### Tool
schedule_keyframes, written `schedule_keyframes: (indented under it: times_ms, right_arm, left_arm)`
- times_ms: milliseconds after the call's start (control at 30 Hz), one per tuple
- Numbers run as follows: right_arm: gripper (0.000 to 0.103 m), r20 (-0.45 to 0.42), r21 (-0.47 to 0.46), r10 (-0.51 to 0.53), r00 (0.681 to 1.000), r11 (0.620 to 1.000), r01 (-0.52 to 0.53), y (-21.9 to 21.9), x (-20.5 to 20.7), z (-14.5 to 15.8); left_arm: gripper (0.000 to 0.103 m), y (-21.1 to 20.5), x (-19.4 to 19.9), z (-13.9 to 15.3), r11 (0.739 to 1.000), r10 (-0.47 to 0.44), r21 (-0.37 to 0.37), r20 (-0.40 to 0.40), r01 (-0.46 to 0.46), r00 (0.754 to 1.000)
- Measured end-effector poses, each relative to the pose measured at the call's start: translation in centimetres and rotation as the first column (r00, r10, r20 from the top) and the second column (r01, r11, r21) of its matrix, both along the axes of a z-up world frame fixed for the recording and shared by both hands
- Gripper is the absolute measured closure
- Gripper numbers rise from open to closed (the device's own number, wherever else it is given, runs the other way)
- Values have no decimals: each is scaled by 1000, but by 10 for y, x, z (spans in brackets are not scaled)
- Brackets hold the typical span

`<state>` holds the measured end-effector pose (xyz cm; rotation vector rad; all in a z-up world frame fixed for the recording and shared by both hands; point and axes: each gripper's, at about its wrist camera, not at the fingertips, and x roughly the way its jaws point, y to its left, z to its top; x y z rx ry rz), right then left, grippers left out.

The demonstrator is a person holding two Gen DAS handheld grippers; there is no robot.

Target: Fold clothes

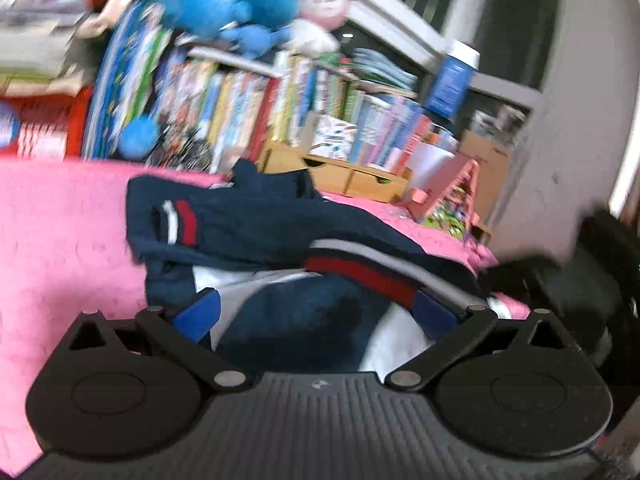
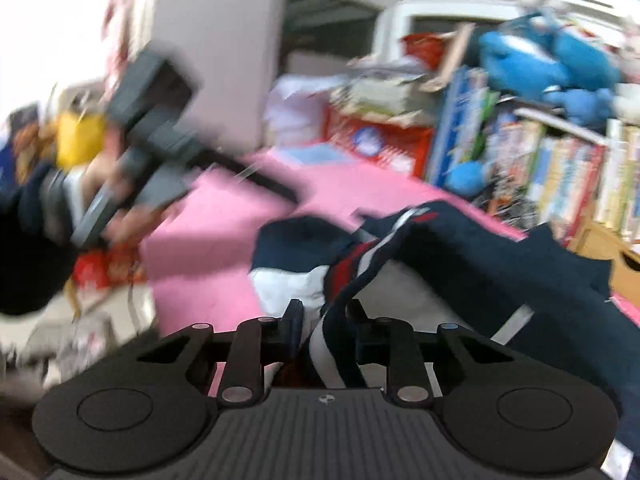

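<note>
While both views are smeared by motion blur, a navy jacket with red and white stripes clearly lies crumpled on a pink bed cover, its white lining showing near the cameras. The left hand-held gripper has its blue-padded jaws spread wide, with nothing between them, just above the near edge of the garment. The right hand-held gripper has its jaws drawn close together around a striped fold of the jacket, which rises from between the fingers and drapes away to the right; it appears to be pinched, though blur makes the contact hard to confirm. From the right wrist view, the left gripper's dark body appears at far left, held in a person's hand above the pink cover. Beyond the bed, at the far side, stands a bookshelf packed with colourful books, with a blue plush toy on top.
</note>
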<state>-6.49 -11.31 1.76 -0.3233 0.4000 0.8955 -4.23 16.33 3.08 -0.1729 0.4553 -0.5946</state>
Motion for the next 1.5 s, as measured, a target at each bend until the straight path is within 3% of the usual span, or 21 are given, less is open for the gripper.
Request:
schedule_keyframes:
  times_ms: [167,367,400,467,500,533,600,733,900,967,1067,1133,1233,1333,1433,1500]
  right_arm:
    - [78,75,-9,-107,991,994,108,13,40,5]
    - [78,-7,-35,-240,971,970,240,23,86,-14]
    - [76,-7,-19,-246,969,969,246,13,83,-9]
    - [62,42,12,-258,965,966,258,-14,69,4]
    - [45,83,12,-260,962,966,260,-28,61,9]
    - [38,126,10,-260,957,965,261,-43,51,14]
    - [37,202,-42,-246,948,965,260,-74,30,19]
    - [39,239,-252,-137,961,947,198,-97,-4,5]
    - [33,369,-470,98,924,877,95,-64,-38,-43]
    - [35,403,-454,66,913,880,137,-51,-29,-48]
    - [55,292,-327,-103,951,923,201,-53,3,-32]
    - [70,226,-266,-230,947,920,287,-65,26,-26]
    - [74,93,-209,-398,913,889,409,-80,60,-26]
    - [74,-8,-211,-474,881,862,462,-84,83,-44]
    - [74,-23,-181,-497,867,855,486,-84,85,-48]
    - [73,-39,-102,-486,873,871,480,-91,77,-39]
  left_arm:
    - [0,-26,4,-3,987,-50,159,105,33,993]
    - [0,-47,37,-42,951,15,310,6,-16,1000]
    - [0,-46,38,-47,950,23,311,-6,-20,1000]
    - [0,-37,41,-57,955,50,295,-34,-37,998]
    - [0,-33,42,-60,956,69,288,-48,-53,996]
    - [0,-27,43,-63,959,93,273,-66,-72,993]
    - [0,-15,45,-66,966,139,230,-91,-115,986]
    - [0,1,52,-67,959,232,195,-122,-206,965]
    - [0,12,54,-68,956,283,129,-161,-264,945]
    - [0,16,50,-65,949,306,126,-150,-289,940]
    - [0,25,48,-60,946,322,102,-155,-309,934]
    - [0,31,46,-57,946,323,68,-157,-316,933]
    - [0,30,39,-45,953,304,22,-113,-303,946]
    - [0,18,31,-35,968,251,0,-53,-251,967]
    - [0,-5,23,-30,979,195,53,7,-195,981]
    - [0,-19,22,-34,977,180,113,40,-183,983]
